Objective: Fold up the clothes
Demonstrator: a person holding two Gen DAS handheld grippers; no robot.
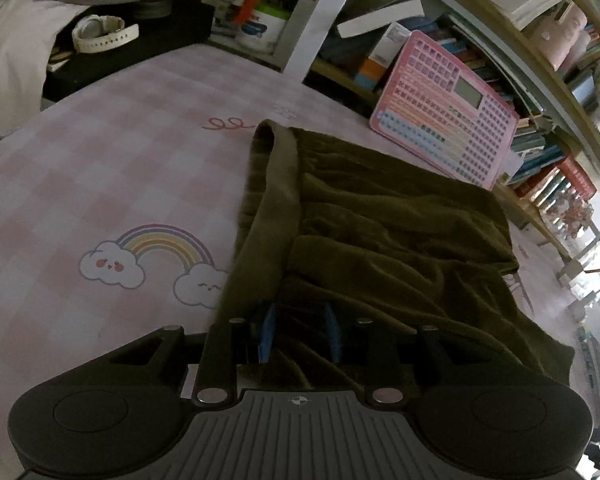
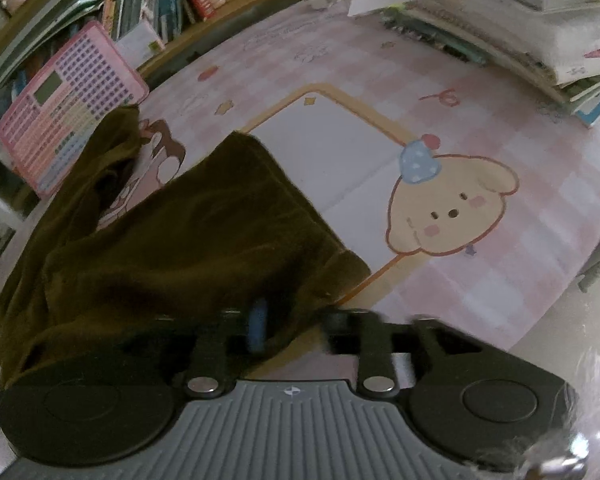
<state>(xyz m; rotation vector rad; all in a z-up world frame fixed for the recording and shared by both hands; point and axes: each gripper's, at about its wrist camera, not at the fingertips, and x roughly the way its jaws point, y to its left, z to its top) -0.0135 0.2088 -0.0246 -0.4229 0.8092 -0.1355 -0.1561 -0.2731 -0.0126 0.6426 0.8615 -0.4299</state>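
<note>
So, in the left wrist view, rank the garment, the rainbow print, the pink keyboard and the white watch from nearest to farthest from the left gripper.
1. Garment, at the left gripper.
2. Rainbow print, left.
3. Pink keyboard, far right.
4. White watch, far left, at the back.

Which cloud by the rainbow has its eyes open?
The bigger left cloud has open eyes; the right cloud, nearest the dark olive garment, has closed, curved eyes.
</note>
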